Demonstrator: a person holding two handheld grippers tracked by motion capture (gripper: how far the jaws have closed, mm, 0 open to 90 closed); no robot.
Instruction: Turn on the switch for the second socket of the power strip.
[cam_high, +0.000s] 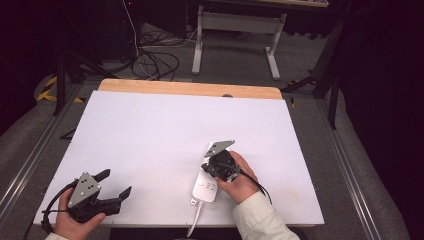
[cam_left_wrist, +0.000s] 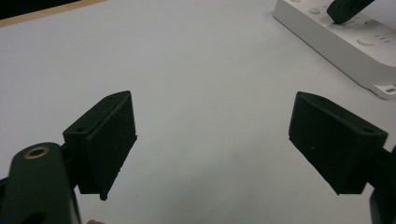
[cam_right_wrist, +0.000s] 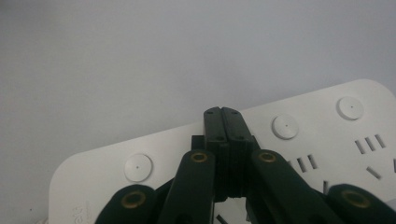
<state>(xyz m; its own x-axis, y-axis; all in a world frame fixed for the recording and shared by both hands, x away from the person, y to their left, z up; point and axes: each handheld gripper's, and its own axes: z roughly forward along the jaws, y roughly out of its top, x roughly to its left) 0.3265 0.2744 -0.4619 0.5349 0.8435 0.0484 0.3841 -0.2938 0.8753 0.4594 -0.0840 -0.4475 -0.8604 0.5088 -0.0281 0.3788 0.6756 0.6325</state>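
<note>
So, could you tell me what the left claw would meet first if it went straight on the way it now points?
Probably nothing close: the left claw, jaws open, faces bare white table. The power strip lies off to one side, though depth is hard to judge.

Bare table (cam_high: 165, 130) beyond power strip (cam_high: 204, 190)

A white table (cam_high: 165, 130) with a wooden far edge stands before tangled floor cables (cam_high: 150, 62).

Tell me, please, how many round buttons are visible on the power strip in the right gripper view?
3 on the power strip: near its rounded end, beside the shut jaws, far right. The right gripper may hide others.
</note>
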